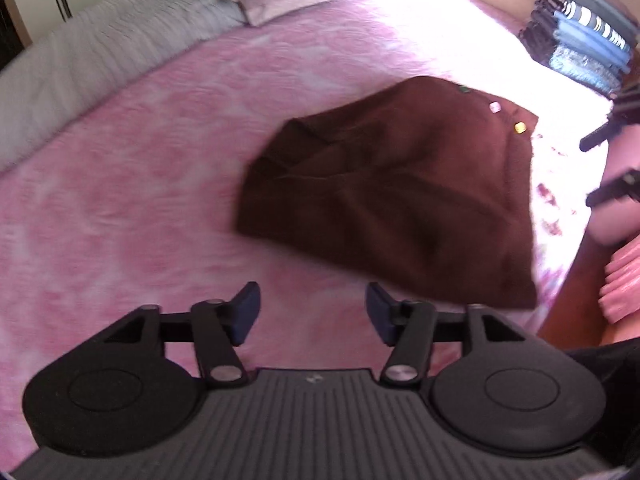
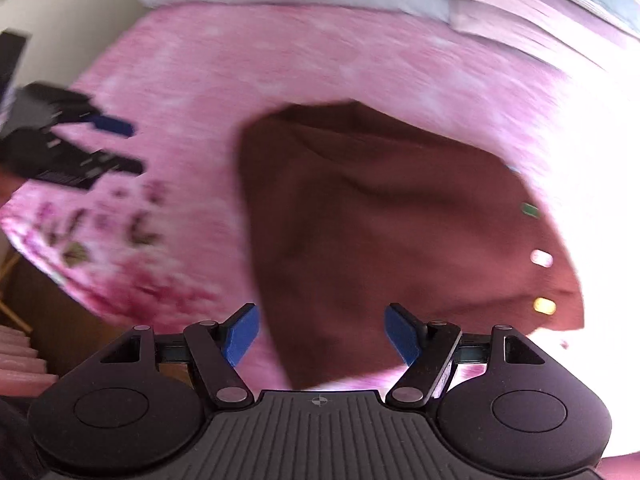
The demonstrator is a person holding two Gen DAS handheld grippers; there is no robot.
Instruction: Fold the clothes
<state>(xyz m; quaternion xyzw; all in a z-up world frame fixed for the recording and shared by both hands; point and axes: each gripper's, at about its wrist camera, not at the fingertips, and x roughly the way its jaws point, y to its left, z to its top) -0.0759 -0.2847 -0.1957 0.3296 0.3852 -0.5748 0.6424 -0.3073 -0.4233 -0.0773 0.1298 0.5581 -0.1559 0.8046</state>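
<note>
Blue-padded fingers [image 1: 245, 312] of the left gripper [image 1: 312, 312] stand apart with only pink bedspread [image 1: 140, 168] between them; the right gripper [image 2: 320, 332] is spread too, nothing pinched. The brown garment [image 1: 392, 196] lies folded on the bed — in the left view its long axis runs from upper right, where small tags show, down to its nearer edge

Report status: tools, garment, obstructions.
Left tool open, empty. Right tool open, empty, over brown garment. Garment bunched on pink bedspread. Nothing in the way.
</note>
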